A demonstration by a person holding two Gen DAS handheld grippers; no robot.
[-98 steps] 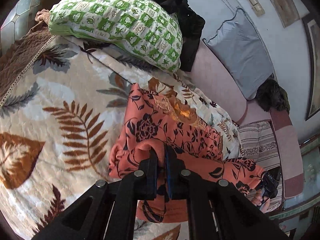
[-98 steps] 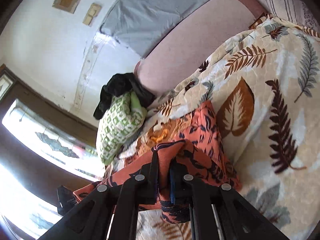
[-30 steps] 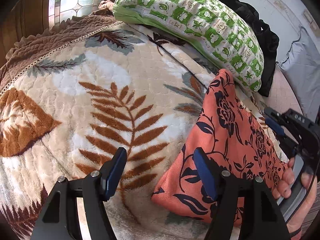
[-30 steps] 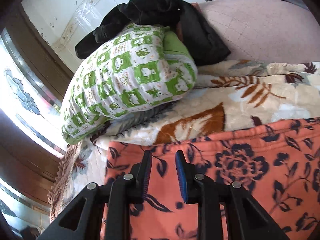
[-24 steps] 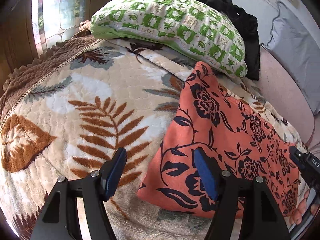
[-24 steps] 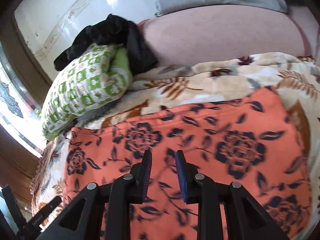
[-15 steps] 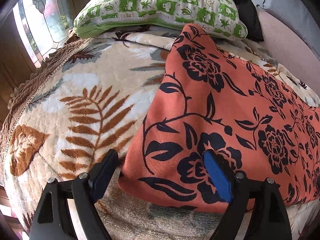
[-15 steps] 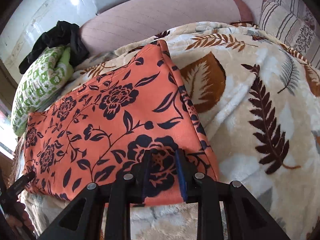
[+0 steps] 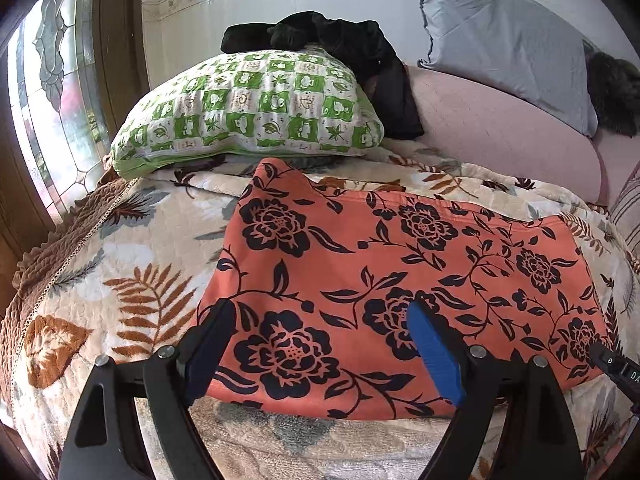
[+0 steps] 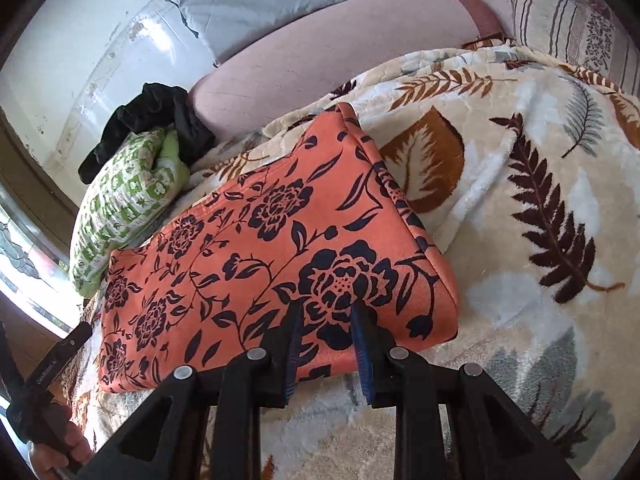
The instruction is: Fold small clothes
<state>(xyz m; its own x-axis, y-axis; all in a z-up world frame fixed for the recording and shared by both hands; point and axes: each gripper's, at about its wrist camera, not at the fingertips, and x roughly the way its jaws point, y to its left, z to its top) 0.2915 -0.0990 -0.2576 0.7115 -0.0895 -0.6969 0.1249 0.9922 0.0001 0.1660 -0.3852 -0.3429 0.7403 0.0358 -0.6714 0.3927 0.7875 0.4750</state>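
Observation:
An orange garment with a black flower print (image 9: 400,280) lies flat as a folded rectangle on the leaf-patterned blanket (image 9: 120,280). It also shows in the right wrist view (image 10: 260,260). My left gripper (image 9: 320,320) is wide open and empty, its fingers over the garment's near left part. My right gripper (image 10: 326,312) is open with a narrower gap and empty, over the garment's near right corner. Neither gripper holds cloth.
A green-and-white checked pillow (image 9: 248,108) lies behind the garment with a black cloth (image 9: 340,44) on it. A pink bolster (image 9: 500,132) and a grey pillow (image 9: 504,36) stand at the back. A stained-glass window (image 9: 52,92) is at the left. A striped pillow (image 10: 568,20) lies at the right.
Both grippers were shut on the garment 3.3 s ago; they have since let go. Over the last second both pulled back towards the near edge, and the garment now lies flat.

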